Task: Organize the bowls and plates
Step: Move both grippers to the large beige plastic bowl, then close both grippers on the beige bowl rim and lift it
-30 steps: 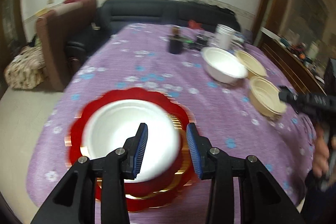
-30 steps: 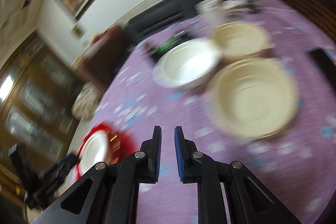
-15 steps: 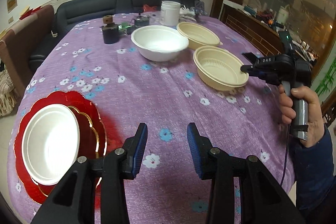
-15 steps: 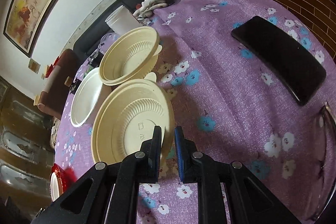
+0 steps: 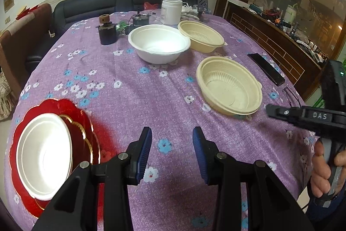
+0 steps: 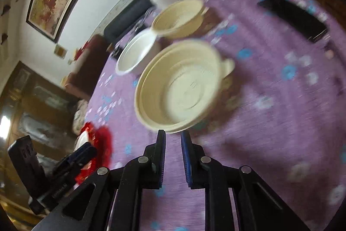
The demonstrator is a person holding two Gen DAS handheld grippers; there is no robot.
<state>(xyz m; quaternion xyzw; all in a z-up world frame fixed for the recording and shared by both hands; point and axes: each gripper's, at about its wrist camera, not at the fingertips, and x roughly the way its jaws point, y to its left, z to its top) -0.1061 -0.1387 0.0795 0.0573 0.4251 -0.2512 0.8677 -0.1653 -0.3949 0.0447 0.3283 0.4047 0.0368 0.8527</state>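
While the right gripper (image 6: 173, 140) hovers narrowly parted and empty just short of the near cream bowl (image 6: 181, 88) by the table's right edge, the left gripper (image 5: 172, 140) hangs wide apart, also empty; the bowl looks light, thin and flexible (likely slippery), best pinched at its rim

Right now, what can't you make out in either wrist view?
- Red plate, left wrist view: near edge hidden behind the left gripper; the white bowl covers its center.
- Near cream bowl, right wrist view: motion blur; contact with the right gripper can't be judged.
- Dark flat object: too indistinct to identify.
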